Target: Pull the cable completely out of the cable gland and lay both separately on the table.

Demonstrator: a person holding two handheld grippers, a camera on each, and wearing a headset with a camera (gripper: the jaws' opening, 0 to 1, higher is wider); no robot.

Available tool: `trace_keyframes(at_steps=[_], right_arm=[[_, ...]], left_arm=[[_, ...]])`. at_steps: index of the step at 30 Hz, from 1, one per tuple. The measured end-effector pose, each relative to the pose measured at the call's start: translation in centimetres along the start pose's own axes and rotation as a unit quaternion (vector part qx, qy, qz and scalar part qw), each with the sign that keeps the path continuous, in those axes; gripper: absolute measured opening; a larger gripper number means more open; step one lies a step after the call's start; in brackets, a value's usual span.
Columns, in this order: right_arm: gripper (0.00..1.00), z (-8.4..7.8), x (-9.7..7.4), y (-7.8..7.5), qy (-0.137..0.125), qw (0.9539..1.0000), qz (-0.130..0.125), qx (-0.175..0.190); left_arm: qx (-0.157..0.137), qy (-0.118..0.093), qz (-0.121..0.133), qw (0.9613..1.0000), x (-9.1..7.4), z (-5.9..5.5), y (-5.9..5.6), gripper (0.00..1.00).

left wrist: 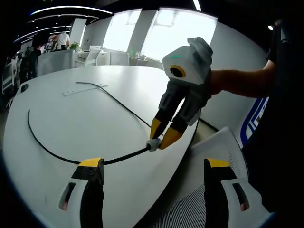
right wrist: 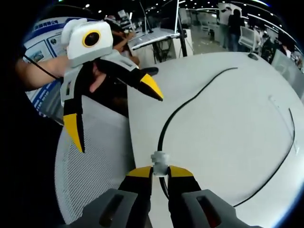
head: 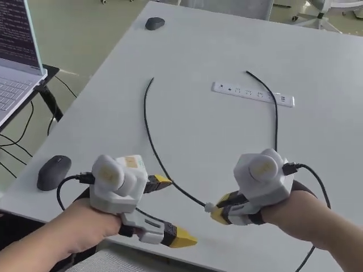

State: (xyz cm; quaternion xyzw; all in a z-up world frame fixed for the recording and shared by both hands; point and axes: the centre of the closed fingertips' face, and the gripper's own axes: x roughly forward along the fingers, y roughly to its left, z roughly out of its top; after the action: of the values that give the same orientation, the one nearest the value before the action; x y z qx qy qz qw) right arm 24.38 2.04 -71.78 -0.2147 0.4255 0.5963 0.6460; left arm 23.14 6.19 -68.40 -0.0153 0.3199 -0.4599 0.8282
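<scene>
Cable gland [right wrist: 160,160] is pinched at the tips of the right gripper [right wrist: 160,172], the cable [right wrist: 164,127] trailing ahead of them, while the left gripper [left wrist: 154,164] is spread wide alongside.

You're in an open-plan office: your white counter [head: 227,51] carries a laptop [head: 14,62], a mouse [head: 54,171], a second mouse [head: 154,23] and a power strip [head: 253,93]. A wheeled chair [head: 315,16] stands beyond, under ceiling strip lights [left wrist: 61,8] and big windows [left wrist: 166,33].

Head view looks down on the flat white table [head: 227,141], shared by two low, close, mutually facing gripper views.
</scene>
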Motion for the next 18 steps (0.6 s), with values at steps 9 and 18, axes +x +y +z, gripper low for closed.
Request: trace_keyframes(at_steps=[9, 18], right_arm=[[0.06, -0.5, -1.8, 0.8, 0.005, 0.9986, 0.016, -0.050], [0.06, 0.0, -2.8, 1.1, 0.015, 0.9927, 0.017, -0.119]], left_arm=[[0.014, -0.011, -0.008, 0.9998, 1.5, 1.1, -0.8, 0.83], [0.044, -0.016, -0.031, 0.9984, 3.3, 1.9, -0.9, 0.75]])
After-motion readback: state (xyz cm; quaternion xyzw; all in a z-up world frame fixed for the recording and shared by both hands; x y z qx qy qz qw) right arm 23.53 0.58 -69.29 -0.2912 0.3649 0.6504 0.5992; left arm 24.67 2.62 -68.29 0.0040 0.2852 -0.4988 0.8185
